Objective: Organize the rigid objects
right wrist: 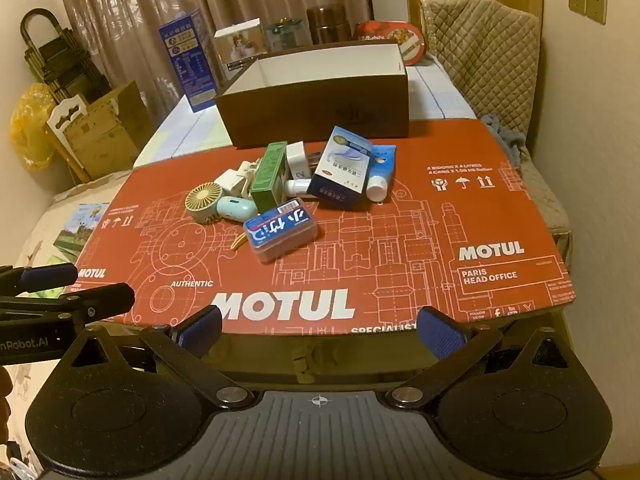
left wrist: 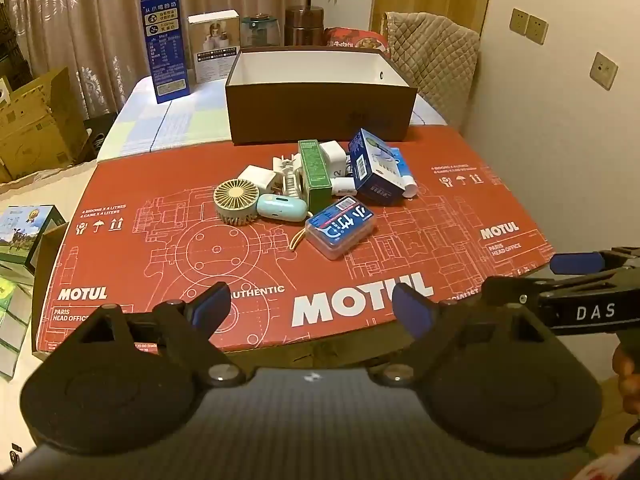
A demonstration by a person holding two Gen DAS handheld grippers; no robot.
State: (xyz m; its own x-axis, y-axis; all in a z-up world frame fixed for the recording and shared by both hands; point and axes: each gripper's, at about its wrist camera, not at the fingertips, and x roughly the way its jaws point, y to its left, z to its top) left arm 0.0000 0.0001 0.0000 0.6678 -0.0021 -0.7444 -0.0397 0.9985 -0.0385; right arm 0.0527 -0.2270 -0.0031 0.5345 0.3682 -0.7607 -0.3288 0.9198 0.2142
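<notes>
Both grippers hang wide open and empty over the near edge of a red cardboard sheet (left wrist: 168, 248), a pile of small things ahead.

From the left gripper (left wrist: 312, 310), the pile sits at twelve o'clock: a round fan (left wrist: 235, 203), a pale blue case (left wrist: 280, 208), a green box (left wrist: 315, 171), white chargers (left wrist: 335, 156), a blue box (left wrist: 374, 170), and nearest, a clear plastic box (left wrist: 341, 226). Behind them stands an open brown box (left wrist: 320, 110). The right gripper (right wrist: 320, 330) is at the left one's three o'clock.
</notes>
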